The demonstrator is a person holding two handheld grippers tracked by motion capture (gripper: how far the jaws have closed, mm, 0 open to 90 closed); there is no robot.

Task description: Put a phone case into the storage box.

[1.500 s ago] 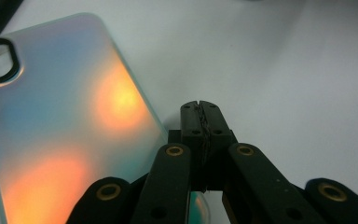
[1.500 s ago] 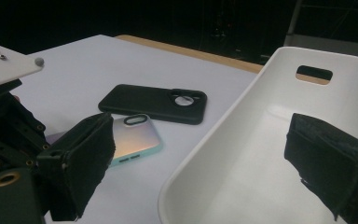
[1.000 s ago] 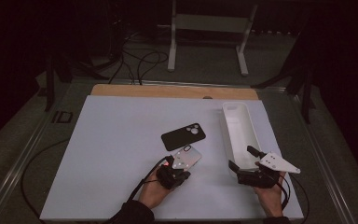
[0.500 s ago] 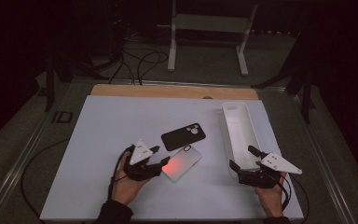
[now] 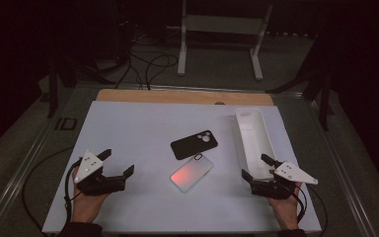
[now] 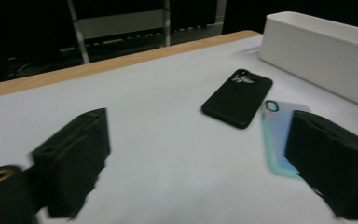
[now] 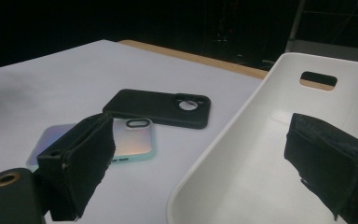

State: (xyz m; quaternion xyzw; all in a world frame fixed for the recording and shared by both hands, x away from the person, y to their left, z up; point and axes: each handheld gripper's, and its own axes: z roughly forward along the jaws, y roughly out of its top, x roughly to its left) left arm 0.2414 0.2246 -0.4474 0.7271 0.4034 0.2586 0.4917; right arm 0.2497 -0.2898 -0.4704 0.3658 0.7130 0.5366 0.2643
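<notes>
Left tongs [image 5: 116, 163]: held low over desk [image 5: 128, 128] at its left near side, jaws just opened, spread wide, nothing between them. Right tongs [image 5: 259, 167]: held at near end of white tray [image 5: 253, 143], jaws spread, nothing pinched. Iridescent phone case [image 5: 191, 172]: laid flat at desk centre, camera opening toward far side, well apart from left tongs. Black phone case [image 5: 194, 144]: laid flat just beyond iridescent case, corners seen nearly touching. White tray: long, placed along right side of desk.
</notes>
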